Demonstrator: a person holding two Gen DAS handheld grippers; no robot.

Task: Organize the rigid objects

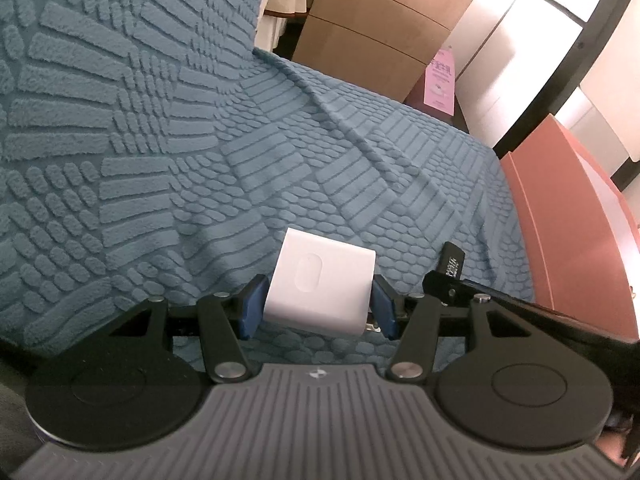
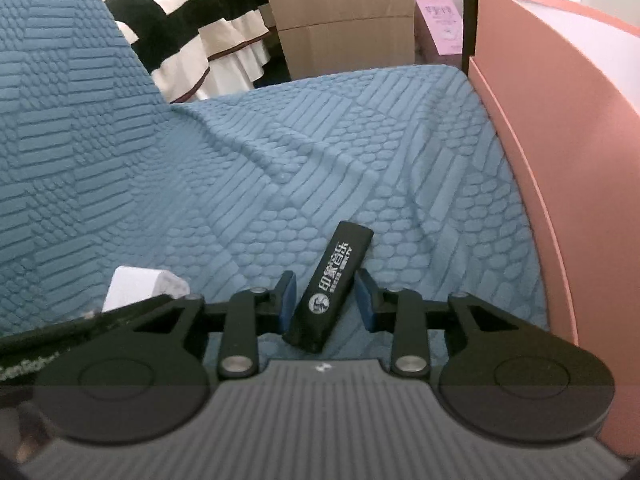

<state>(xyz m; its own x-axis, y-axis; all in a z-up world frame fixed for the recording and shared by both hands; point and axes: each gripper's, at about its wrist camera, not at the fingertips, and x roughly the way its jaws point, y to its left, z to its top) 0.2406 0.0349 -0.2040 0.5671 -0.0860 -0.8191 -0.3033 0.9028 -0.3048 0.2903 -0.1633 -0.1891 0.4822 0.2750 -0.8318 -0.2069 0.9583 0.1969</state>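
A white charger block [image 1: 320, 284] sits between the blue pads of my left gripper [image 1: 318, 308], which is shut on it over the blue textured bedspread [image 1: 200, 140]. In the right wrist view the block shows at the lower left [image 2: 136, 284]. A black lighter with white print [image 2: 332, 288] lies tilted between the pads of my right gripper [image 2: 326, 300]. The left pad touches it and a small gap shows at the right pad. The lighter's tip also shows in the left wrist view [image 1: 452, 262].
A pink panel [image 2: 560, 160] stands along the right edge of the bed. A wooden drawer cabinet [image 1: 380, 28] and a pink tag [image 1: 440, 84] stand beyond the bed. A black, white and orange striped cloth [image 2: 192, 20] hangs at the back left.
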